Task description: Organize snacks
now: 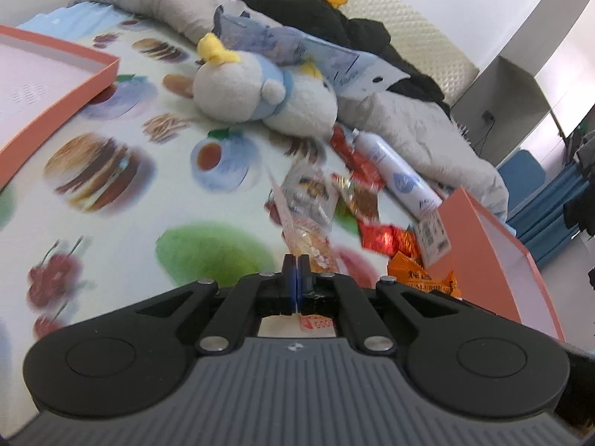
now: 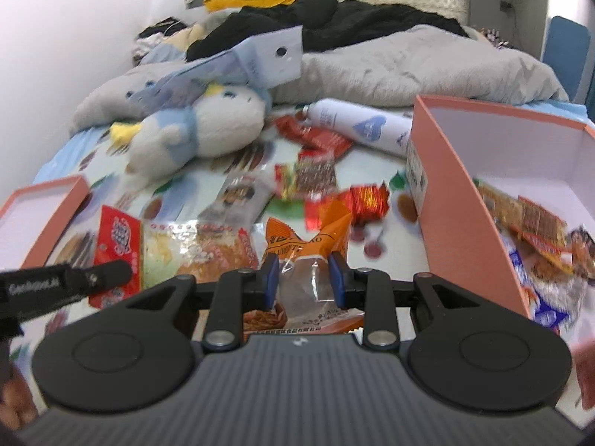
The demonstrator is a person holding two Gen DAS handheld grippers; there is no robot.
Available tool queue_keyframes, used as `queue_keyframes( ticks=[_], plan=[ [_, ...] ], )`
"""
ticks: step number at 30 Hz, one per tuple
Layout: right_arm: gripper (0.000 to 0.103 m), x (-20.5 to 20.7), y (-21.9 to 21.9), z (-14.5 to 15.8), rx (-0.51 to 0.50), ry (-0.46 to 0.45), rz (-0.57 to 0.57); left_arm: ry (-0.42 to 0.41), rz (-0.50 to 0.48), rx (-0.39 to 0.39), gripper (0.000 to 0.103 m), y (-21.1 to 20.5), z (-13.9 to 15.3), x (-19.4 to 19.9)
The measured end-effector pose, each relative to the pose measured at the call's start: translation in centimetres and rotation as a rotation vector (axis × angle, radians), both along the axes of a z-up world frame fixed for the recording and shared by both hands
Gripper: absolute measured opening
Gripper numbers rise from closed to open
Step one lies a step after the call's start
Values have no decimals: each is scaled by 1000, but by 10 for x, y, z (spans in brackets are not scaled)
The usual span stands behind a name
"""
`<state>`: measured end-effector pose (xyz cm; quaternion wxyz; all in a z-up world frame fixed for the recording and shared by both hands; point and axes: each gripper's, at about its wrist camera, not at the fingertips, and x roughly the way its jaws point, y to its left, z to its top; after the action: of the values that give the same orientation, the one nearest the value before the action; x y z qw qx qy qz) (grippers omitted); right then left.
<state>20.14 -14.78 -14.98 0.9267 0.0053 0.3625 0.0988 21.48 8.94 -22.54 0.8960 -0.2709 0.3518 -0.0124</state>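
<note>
My left gripper point(image 1: 296, 260) is shut on the edge of a clear bread packet with a red label point(image 1: 308, 241); the same packet shows in the right wrist view point(image 2: 178, 249), with the left fingers point(image 2: 111, 271) on its red end. My right gripper point(image 2: 304, 271) is open around an orange snack packet point(image 2: 308, 245), its jaws on either side. Loose red and foil snack packets point(image 2: 319, 178) lie on the printed bedsheet. An orange box point(image 2: 457, 200) at the right holds several snacks point(image 2: 539, 238).
A plush bird point(image 2: 200, 130) and a white spray can point(image 2: 364, 126) lie beyond the snacks. An orange box lid point(image 1: 55, 74) sits at the left. Grey blanket point(image 2: 409, 67) and black clothes point(image 2: 319, 18) fill the bed's far end.
</note>
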Motion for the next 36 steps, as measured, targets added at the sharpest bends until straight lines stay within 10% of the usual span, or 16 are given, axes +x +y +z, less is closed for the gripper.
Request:
queue_keyframes(
  ticks=[19, 21, 26, 36],
  plan=[
    [32, -69, -36, -28, 27, 64, 88, 244, -25, 22, 2, -14, -15, -60],
    [32, -69, -39, -30, 29, 64, 86, 269, -28, 40, 9, -17, -14, -62],
    [32, -67, -45, -33, 52, 69, 82, 273, -11, 93, 64, -13, -2, -72],
    [32, -63, -54, -34, 79, 72, 78, 242, -172, 305, 89, -20, 27, -43]
  ],
)
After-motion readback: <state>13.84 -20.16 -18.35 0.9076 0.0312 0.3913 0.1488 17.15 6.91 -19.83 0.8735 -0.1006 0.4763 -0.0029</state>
